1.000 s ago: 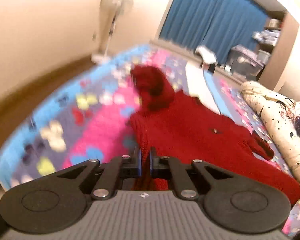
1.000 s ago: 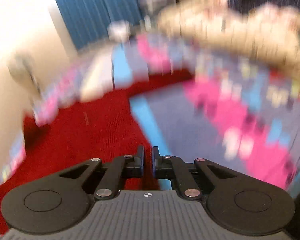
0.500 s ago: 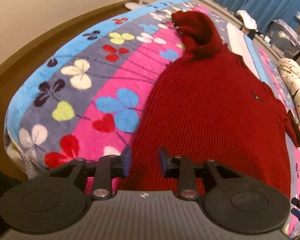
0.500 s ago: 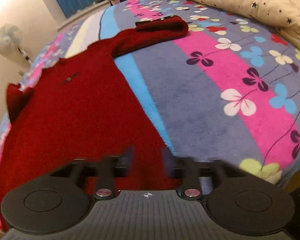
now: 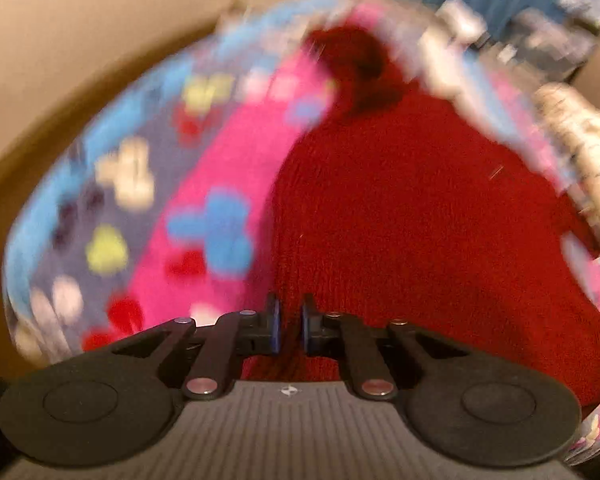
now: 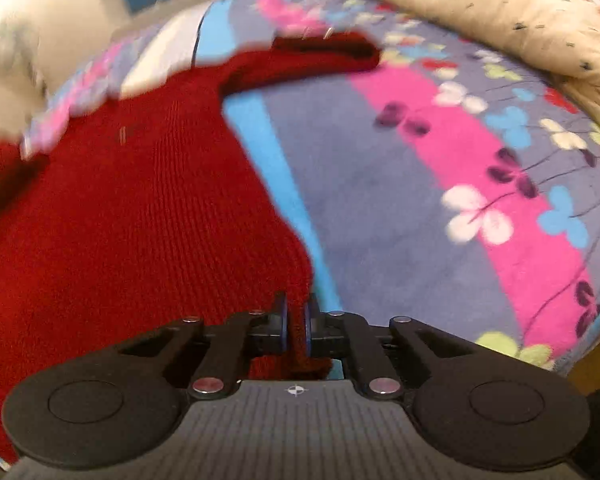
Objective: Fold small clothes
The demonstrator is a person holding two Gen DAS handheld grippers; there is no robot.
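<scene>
Two corners of the red knitted sweater's [image 6: 132, 208] hem pinched, jaws just closing: left gripper [image 5: 288, 330], right gripper [image 6: 296, 330]. No fold yet on the flowered fleece blanket [image 6: 440, 168]; sleeves spread.

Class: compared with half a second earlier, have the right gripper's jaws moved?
Yes. The right gripper has just closed its jaws on the red sweater's near hem corner, beside the blanket's blue stripe.
</scene>
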